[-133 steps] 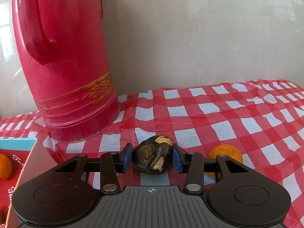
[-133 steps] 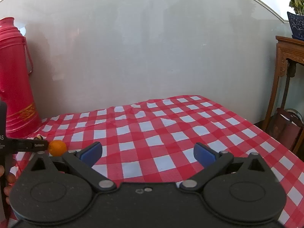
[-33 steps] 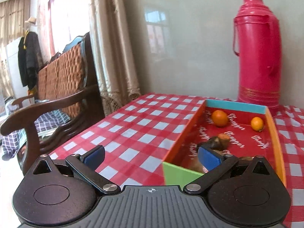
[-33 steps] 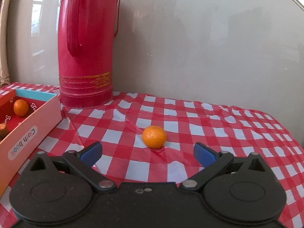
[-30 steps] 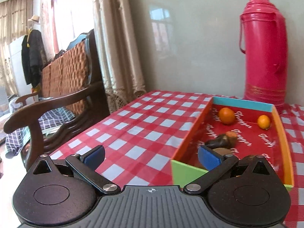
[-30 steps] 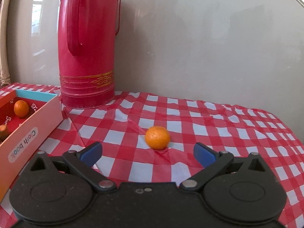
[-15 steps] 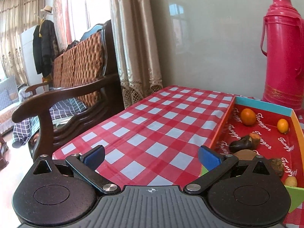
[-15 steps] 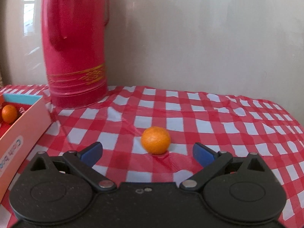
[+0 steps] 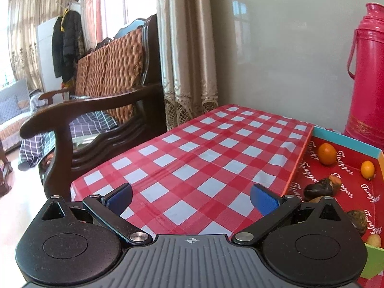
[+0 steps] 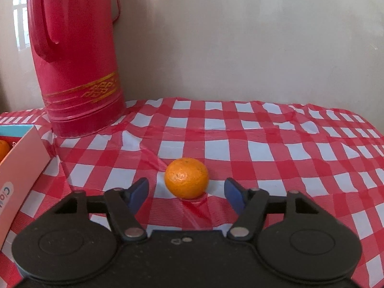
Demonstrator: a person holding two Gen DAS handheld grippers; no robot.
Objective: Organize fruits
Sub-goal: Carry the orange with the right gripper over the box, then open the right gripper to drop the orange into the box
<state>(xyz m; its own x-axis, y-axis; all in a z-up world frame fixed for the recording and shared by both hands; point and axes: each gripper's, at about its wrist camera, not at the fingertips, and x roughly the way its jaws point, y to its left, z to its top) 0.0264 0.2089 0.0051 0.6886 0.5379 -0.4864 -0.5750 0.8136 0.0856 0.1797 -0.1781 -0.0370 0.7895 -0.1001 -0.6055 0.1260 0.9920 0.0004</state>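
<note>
An orange tangerine [image 10: 186,178] lies on the red-and-white checked tablecloth [image 10: 264,148]. My right gripper [image 10: 186,193] sits low just in front of it. Its jaws are closing, the fruit stands between the blue pads [image 10: 139,192] with a gap on each side. My left gripper [image 9: 191,198] is open and empty over bare cloth left of the fruit box [image 9: 345,141]. That box holds two orange fruits [image 9: 327,153], a dark fruit [image 9: 318,188] and some brownish ones, partly hidden behind the gripper.
A tall red thermos [image 10: 74,55] stands against the wall, behind the box's corner [image 10: 21,160]. A wooden armchair [image 9: 96,110] with a woven back stands off the table's left edge [image 9: 144,144]. Curtains [image 9: 187,48] hang behind it.
My right gripper has moved closer to the tangerine and its jaws have narrowed around it. The left gripper has swung left, so the box has slid to the right edge of its view.
</note>
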